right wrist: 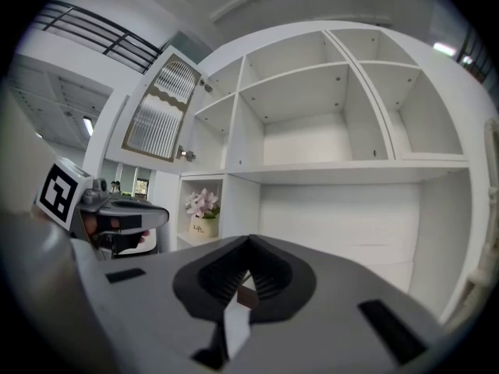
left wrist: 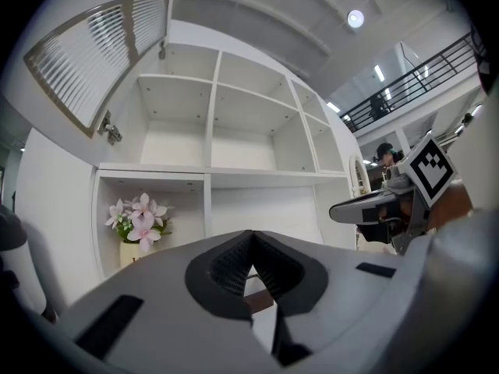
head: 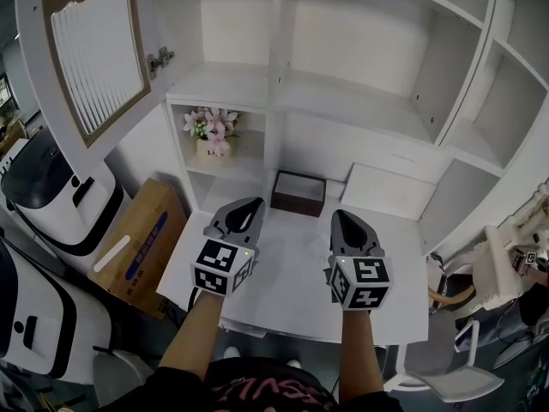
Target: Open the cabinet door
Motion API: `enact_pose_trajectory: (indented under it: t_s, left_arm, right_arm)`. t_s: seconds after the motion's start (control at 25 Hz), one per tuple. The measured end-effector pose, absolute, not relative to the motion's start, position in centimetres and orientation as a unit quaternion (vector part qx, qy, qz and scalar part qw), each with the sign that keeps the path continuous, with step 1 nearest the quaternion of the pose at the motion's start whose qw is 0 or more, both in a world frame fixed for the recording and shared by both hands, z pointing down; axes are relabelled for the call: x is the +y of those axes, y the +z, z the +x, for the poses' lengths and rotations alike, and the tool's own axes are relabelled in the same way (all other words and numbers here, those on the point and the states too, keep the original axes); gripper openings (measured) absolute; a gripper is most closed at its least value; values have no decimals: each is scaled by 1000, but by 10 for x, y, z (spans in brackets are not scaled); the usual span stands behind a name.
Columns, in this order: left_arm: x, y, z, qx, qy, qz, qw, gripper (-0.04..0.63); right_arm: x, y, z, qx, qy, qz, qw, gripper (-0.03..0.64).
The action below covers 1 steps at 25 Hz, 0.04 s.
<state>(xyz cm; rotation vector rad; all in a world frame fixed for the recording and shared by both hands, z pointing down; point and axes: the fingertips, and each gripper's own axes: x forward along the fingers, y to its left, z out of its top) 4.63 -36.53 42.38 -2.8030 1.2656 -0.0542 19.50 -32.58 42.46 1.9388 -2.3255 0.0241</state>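
Note:
The white cabinet door [head: 94, 58] with a ribbed glass panel stands swung open at the upper left, hinged to the open shelf unit [head: 283, 93]. It also shows in the left gripper view as the door [left wrist: 101, 45] and in the right gripper view as the door [right wrist: 160, 107]. My left gripper [head: 250, 204] and right gripper [head: 343, 217] hover side by side over the white table [head: 292, 264], well short of the shelves. Both point level at the shelves. The left gripper [left wrist: 251, 236] is shut on nothing. The right gripper [right wrist: 249, 240] is shut too, its tips touching with nothing held.
A pot of pink flowers [head: 213, 131] sits in the lower left compartment. A dark brown box [head: 298, 193] lies on the table at the back. A cardboard box [head: 141, 243] and white machines [head: 43, 196] stand at the left, a chair [head: 455, 384] at the lower right.

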Motion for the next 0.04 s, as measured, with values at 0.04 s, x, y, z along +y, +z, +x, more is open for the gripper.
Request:
enact_pose_trajectory:
  t_s: [0.04]
  left_arm:
    - [-365, 424, 47, 411, -19, -911, 34, 9]
  right_arm:
    - [-326, 424, 196, -765, 5, 641, 59, 20]
